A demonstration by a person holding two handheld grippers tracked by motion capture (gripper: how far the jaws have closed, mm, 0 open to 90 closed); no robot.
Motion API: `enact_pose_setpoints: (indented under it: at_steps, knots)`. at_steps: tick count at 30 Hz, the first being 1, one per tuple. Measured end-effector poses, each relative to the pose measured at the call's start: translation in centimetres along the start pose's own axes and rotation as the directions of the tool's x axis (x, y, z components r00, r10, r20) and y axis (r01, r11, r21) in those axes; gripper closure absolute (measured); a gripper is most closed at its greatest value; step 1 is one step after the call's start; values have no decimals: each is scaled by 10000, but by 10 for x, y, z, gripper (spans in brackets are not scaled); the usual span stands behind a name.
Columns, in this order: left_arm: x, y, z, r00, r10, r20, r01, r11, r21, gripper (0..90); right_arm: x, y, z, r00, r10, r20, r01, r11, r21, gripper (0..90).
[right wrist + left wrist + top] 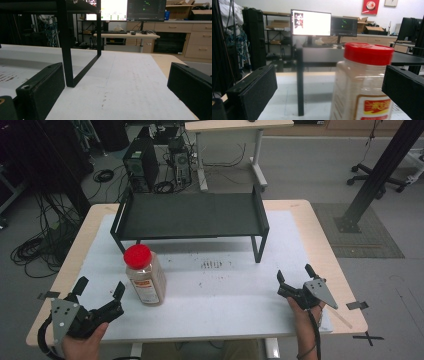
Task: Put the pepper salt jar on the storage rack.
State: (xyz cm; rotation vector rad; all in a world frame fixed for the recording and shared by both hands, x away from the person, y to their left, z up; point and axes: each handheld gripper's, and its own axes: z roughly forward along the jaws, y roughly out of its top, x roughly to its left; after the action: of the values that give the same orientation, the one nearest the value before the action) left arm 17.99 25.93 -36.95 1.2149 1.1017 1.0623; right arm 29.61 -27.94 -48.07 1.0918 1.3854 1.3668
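Observation:
A clear jar with a red lid [144,274] stands upright on the white sheet at the table's left, filled with pale brown powder. My left gripper [99,288] rests near the front left corner, open, its jaws wide apart and empty, with the jar just to its right. In the left gripper view the jar [364,82] looms close ahead, toward the right jaw. My right gripper [295,274] sits open at the front right, nothing between its jaws. A black metal shelf [190,215] stands across the back of the table, and its leg [67,50] rises ahead in the right gripper view.
The white sheet [225,285] covers most of the wooden table, with dark specks near the middle. Black tape marks lie at the table's front edges. Behind the table are computer towers, cables and another desk.

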Motion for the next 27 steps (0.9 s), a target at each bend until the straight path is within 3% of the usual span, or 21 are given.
enact_pose_setpoints:
  at_steps: [14,27]
  knots:
    - [-28,-8,6,9995,289,-132,-279,9971,714,2,0,0,0,10000,0,-20,0,10000,-12,15]
    - [-43,-23,18,9995,284,-163,-262,9923,1210,2,0,0,0,10000,-13,-24,13,10000,-25,13]
